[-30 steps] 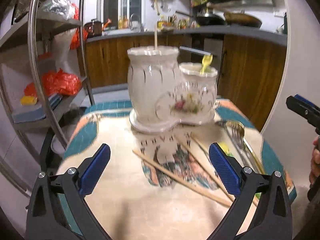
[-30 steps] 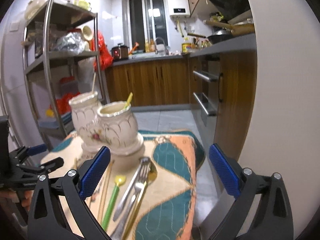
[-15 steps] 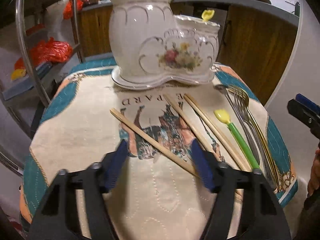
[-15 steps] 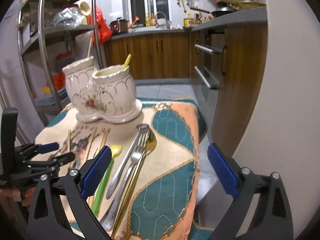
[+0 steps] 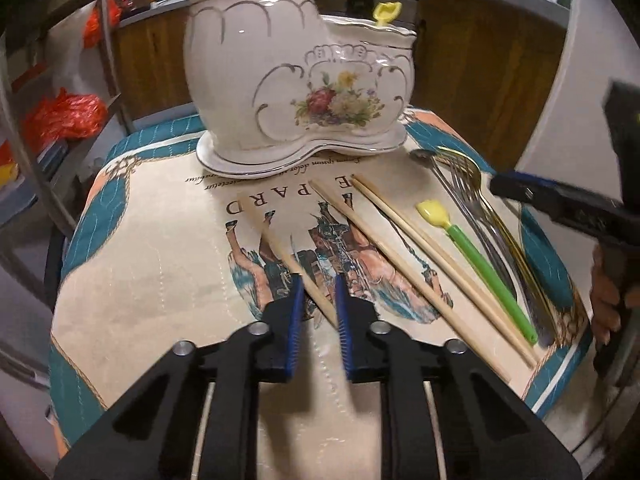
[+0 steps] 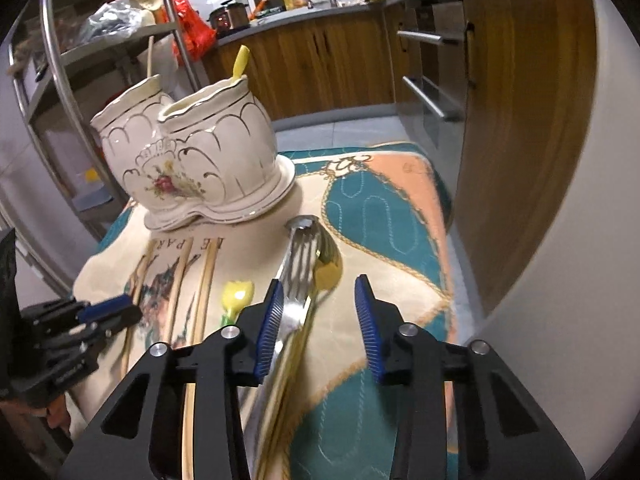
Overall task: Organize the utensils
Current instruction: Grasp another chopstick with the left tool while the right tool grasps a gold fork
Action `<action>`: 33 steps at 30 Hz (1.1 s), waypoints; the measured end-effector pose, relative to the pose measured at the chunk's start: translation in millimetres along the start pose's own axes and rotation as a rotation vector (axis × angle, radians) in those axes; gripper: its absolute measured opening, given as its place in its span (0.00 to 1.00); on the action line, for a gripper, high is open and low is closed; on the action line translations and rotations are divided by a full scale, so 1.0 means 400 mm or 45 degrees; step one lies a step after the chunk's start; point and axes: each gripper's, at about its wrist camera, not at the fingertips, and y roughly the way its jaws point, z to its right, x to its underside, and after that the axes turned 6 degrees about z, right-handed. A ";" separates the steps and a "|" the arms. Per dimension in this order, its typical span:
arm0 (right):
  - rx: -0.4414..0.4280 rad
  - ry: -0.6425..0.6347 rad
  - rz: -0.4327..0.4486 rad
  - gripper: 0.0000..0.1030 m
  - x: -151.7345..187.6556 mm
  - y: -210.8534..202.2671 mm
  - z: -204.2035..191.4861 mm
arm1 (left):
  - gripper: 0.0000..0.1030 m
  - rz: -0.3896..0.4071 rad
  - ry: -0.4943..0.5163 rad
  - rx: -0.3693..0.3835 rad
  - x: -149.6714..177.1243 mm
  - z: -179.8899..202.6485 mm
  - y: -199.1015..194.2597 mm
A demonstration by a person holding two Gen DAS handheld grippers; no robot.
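Jaw closure is the main change on the left gripper [image 5: 317, 294]: a second ago its jaws were spread wide above the cloth [image 5: 160, 280], half a second ago they were partly drawn in, and now they stand narrow either side of the near end of the left chopstick [image 5: 280, 248]. A sliver of gap shows at the pads, so contact is judged imminent rather than made. The camera has also dropped and closed in on the table.

The right gripper [image 6: 320, 312] has narrowed too, though less. Its jaws are released and half spread, low over the handles of the cutlery [image 6: 304, 264]; its left finger lies just beside the fork, gripping nothing.

Judgement: both hands are committing to a pick, the left one first, and the chopstick is the next item bound for the holder [image 5: 296, 80].

Condition of items:
- Three chopsticks lie flat on the cloth, near the holder, slanting from far left to near right; the left one sits apart from the right pair [image 5: 400, 248].
- A green-handled scoop [image 5: 476, 256] with a yellow tip lies right of them.
- Steel and gold cutlery lies bunched at the right edge.
- The holder stands upright at the far side, a white twin-cup ceramic piece with a floral print; one stick already stands in its left cup and a yellow tip shows in its right.
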 end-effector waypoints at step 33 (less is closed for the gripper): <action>0.076 -0.072 -0.080 0.10 -0.027 0.059 -0.011 | 0.08 -0.066 0.149 0.021 0.009 -0.060 -0.016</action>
